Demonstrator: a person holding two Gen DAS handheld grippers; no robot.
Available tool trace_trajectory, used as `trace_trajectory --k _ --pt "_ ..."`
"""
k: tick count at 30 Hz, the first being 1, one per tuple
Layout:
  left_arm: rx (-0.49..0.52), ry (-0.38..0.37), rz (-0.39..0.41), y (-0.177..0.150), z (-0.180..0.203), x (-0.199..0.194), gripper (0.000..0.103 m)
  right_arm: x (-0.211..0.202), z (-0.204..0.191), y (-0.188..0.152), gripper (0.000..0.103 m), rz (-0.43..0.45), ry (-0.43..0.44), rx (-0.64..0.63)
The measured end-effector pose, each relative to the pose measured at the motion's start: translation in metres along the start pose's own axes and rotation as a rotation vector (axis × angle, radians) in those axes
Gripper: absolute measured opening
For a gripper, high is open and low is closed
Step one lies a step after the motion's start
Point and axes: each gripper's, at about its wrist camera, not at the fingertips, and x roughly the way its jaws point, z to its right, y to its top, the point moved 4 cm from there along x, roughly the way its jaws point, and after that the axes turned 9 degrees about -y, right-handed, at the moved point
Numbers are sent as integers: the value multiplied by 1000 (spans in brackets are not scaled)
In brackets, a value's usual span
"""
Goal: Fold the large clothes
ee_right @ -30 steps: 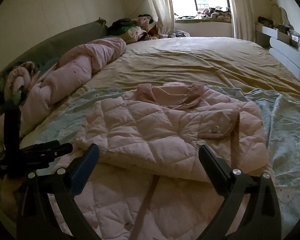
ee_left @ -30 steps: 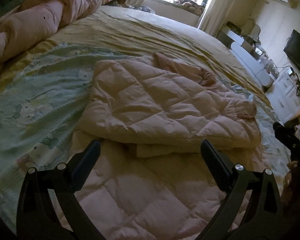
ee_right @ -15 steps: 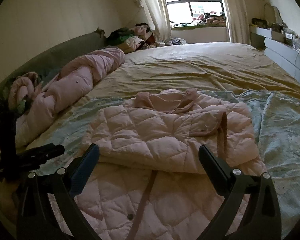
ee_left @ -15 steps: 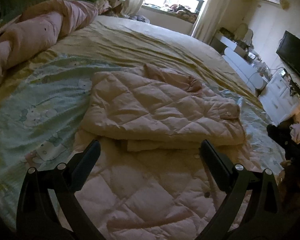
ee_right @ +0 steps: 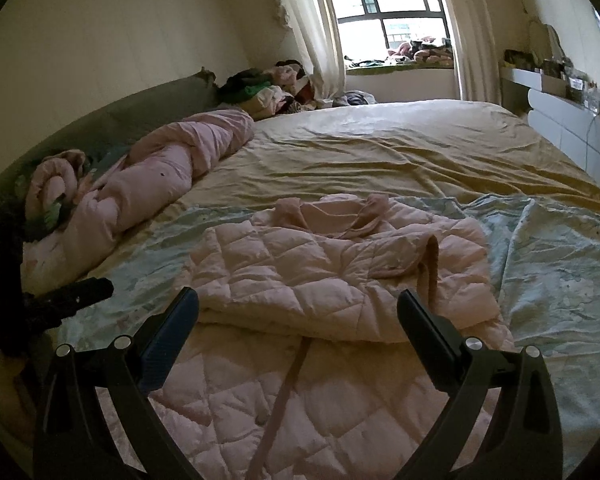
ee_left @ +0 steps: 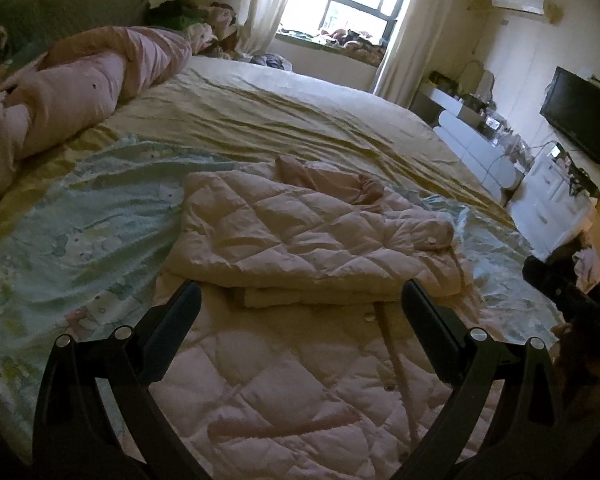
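Bedroom w/ a wide bed (ee_left: 292,120) under a lit window (ee_right: 396,4); a pale-blue printed sheet (ee_left: 80,240) is spread on the near half. Centred on it lies the pink quilted coat (ee_left: 312,236), upper part w/ sleeves already folded in over the body, lower skirt (ee_right: 300,400) and belt strap still laid flat toward the cameras. Left gripper (ee_left: 300,316) and right gripper (ee_right: 298,320) are both held spread wide, nothing pinched, above the hem. Judged approx. halfway: hem-up fold(s) remain.
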Motion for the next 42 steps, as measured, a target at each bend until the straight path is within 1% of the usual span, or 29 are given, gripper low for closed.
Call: trace_trajectory --k 5,17,26,31,36,42 --pt "13 -5 28 -1 10 -14 94 -13 3 -2 99 18 5 0" --pt "28 -16 52 -12 23 -34 94 -34 8 -9 99 38 3 -9" --pt "35 -11 33 -31 25 -41 94 -42 1 -17 99 28 6 -47" --pt "34 6 16 -46 19 -45 94 -48 -4 -24 99 26 10 -69" --pt "14 16 16 -57 11 -51 94 -52 -8 -32 99 18 8 -79" --pt "18 29 4 -73 7 -55 94 -60 -5 -43 99 37 -32 -70"
